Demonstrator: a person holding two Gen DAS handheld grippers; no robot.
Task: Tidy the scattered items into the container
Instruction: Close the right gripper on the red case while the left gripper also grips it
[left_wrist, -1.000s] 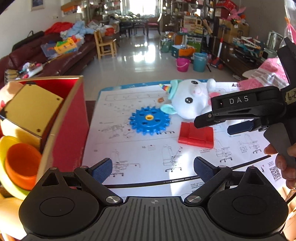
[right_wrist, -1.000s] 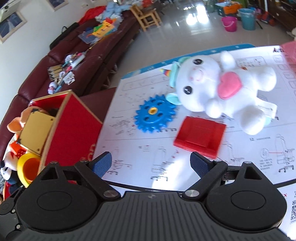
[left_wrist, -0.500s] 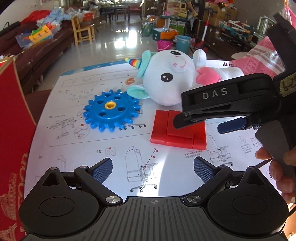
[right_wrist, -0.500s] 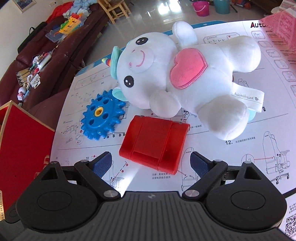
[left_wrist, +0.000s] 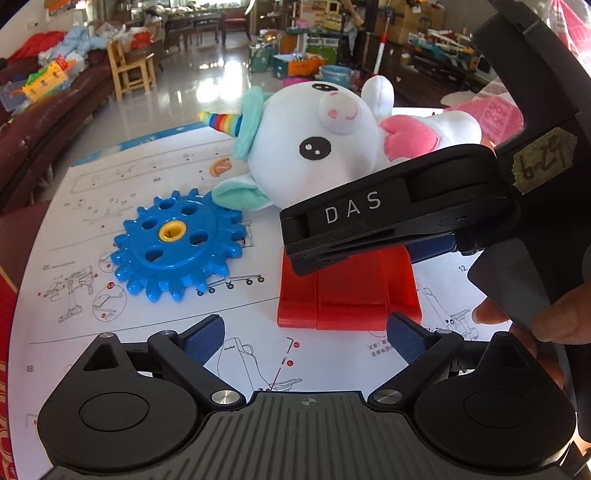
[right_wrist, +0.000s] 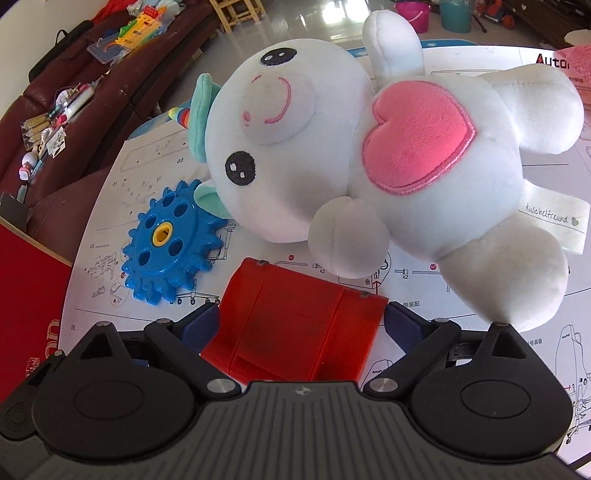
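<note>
Your right gripper (right_wrist: 301, 319) is set down over the red block (right_wrist: 295, 328), pads on either side of it, and its jaws are opening at this moment: the block sits between them, and the pads look just clear of its edges rather than pressing. That spread makes sense, since the block is wide and lies flat on the instruction sheet (left_wrist: 155, 325) that covers the desk; you need nearly the full span to straddle it.

Your left gripper (left_wrist: 306, 338) has its jaws wide with nothing between them, only printed paper. It hangs just short of the near edge of the red block (left_wrist: 347, 295), so it reads as waiting its turn, not competing for the same piece. In the left wrist view the right gripper (left_wrist: 310, 254) crosses in front of the plush unicorn (left_wrist: 306, 147) with your hand (left_wrist: 546, 317) on its handle.

The blue gear (right_wrist: 171, 245) lies flat beside the block, touching the unicorn's ear; the plush unicorn (right_wrist: 369, 147) lies on its back just behind, one paw over the block's far corner. That paw may drag if you lift carelessly.

The red container (right_wrist: 26, 295) shows only as a wall at the left edge, so all three pieces are yet to go in
</note>
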